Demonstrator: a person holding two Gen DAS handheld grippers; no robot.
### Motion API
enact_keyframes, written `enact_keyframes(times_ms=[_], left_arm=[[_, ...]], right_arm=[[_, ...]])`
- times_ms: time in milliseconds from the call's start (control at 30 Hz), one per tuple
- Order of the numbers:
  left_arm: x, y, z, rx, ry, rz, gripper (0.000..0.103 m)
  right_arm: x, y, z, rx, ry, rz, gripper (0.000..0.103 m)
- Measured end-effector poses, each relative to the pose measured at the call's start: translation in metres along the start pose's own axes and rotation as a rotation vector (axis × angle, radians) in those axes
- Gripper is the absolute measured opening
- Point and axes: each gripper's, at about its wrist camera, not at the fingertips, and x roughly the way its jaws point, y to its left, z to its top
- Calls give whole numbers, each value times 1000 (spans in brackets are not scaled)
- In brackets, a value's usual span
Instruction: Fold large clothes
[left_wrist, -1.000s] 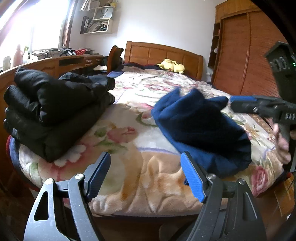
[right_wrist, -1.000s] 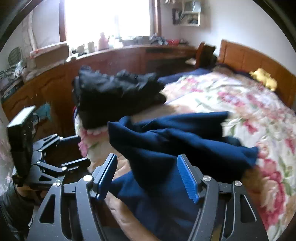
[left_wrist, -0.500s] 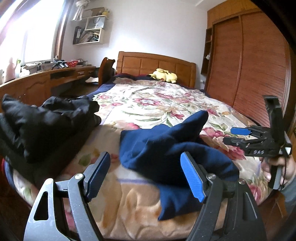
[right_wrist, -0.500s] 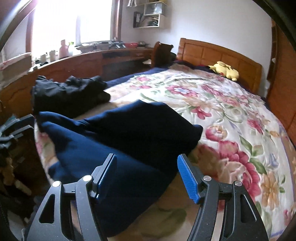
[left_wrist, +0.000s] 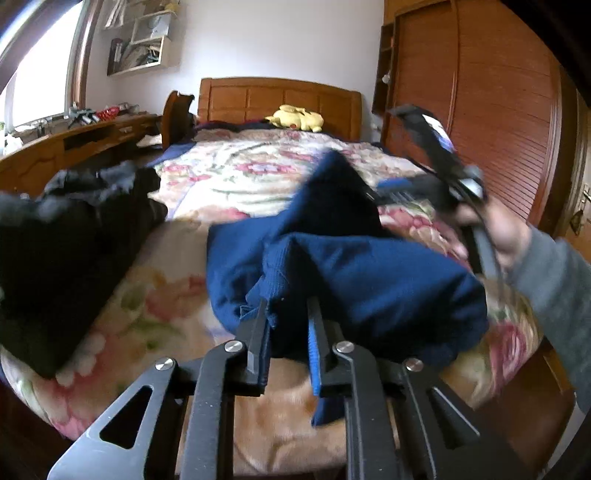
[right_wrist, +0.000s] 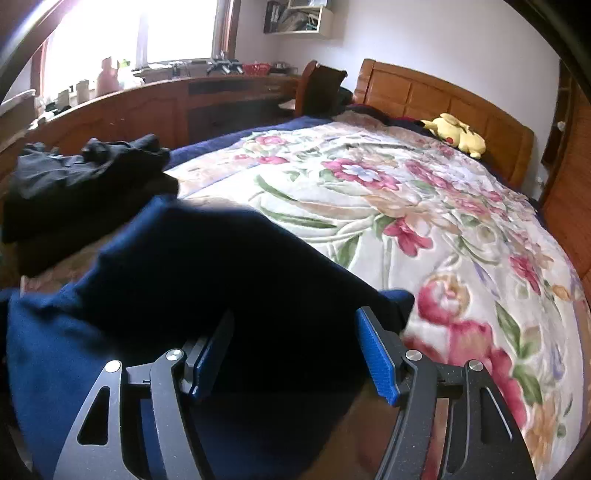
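A navy blue garment (left_wrist: 369, 273) lies bunched at the foot of the bed on a floral blanket (left_wrist: 236, 173). My left gripper (left_wrist: 288, 325) is shut on a fold of its near edge. My right gripper (right_wrist: 295, 339) is open, its jaws wide, with the dark cloth (right_wrist: 207, 266) lying between and in front of them. In the left wrist view the right gripper (left_wrist: 424, 188) sits at the far right side of the garment, held by a hand in a grey sleeve.
A stack of folded black clothes (left_wrist: 62, 236) lies on the bed's left corner, also in the right wrist view (right_wrist: 85, 184). A yellow plush toy (right_wrist: 456, 134) rests by the wooden headboard. A wooden desk (right_wrist: 147, 110) runs along the left; a wardrobe (left_wrist: 480, 110) stands right.
My left gripper moved onto the navy garment and closed on its near edge. My right gripper moved in over the garment's far side and stays open.
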Motion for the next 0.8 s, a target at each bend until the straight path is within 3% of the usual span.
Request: enact_keyframes(times_ms=[267,333,400,467,800], left_arm=[[-6,3,-24,-15,47,-16,17],[-11,1,-24,-18,35,-15,18],[-15,4,-24,-40,28,-9,26],[-21,7,-24,-54,19,-2,34],[-22,11,-47,-73,44,-22,34]], right_arm=[[76,-1,26,40,98,-49,70],[77,-5,26,67,87,-32,70],[69,-8,23,80,71,-34,70],[58,-13,16,86,64,-43,78],[37,-32,-8,142,105,-24,83]])
